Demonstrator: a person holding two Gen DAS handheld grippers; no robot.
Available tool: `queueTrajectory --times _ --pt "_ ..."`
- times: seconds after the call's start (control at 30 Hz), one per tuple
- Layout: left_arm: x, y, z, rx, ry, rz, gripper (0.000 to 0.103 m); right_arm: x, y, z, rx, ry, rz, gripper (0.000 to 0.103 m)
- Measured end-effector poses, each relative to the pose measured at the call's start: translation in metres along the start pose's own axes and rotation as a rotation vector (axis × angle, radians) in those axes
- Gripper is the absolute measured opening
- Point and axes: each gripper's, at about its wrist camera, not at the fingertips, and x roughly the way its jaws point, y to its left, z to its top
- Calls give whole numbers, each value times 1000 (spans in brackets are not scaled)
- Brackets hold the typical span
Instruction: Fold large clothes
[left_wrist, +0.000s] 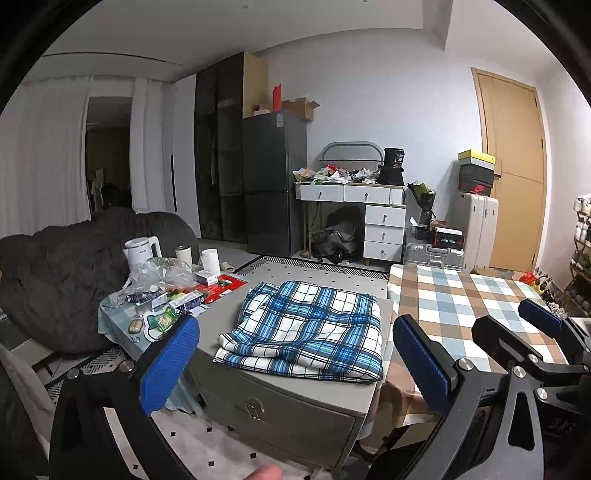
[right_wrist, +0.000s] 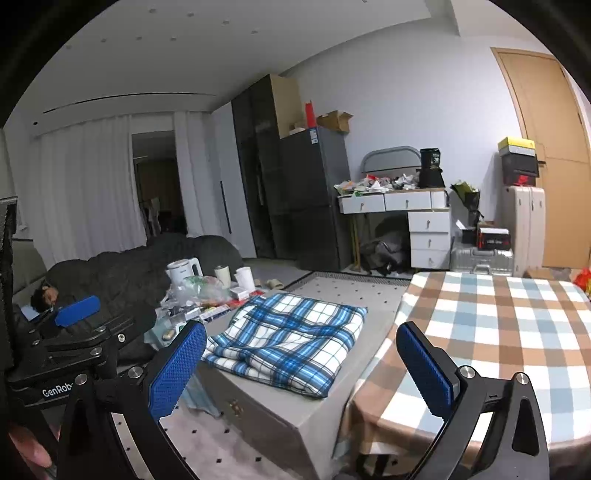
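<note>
Folded plaid garment (left_wrist: 306, 328) on grey chest (left_wrist: 280, 402), "GenRob" on left gripper (right_wrist: 55, 391)

- We see pale lavender walls (left_wrist: 388, 92) and a white ceiling with recessed spots.
- White curtains (left_wrist: 44, 147) hang at the left beside a dark doorway.
- A tall dark wardrobe (left_wrist: 218, 147) stands next to a dark fridge (left_wrist: 275, 181) topped with cardboard boxes.
- A white drawer desk (left_wrist: 369, 214), cluttered on top, sits against the back wall.
- A wooden door (left_wrist: 513, 166) fills the right side, suitcases (left_wrist: 476, 229) and shoeboxes stacked before it.
- A dotted pale rug (right_wrist: 347, 288) covers the floor.
- A dark sofa (right_wrist: 122, 273) lies at the left.
</note>
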Motion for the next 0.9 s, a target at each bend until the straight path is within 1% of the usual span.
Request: queueTrajectory --times 0.27,0.9 --pt "-1 1 1 -11 2 -3 102 0 -1 -1 2 2 3 103" --pt "-5 -1 0 3 7 6 102 -2 1 0 13 13 14 103"
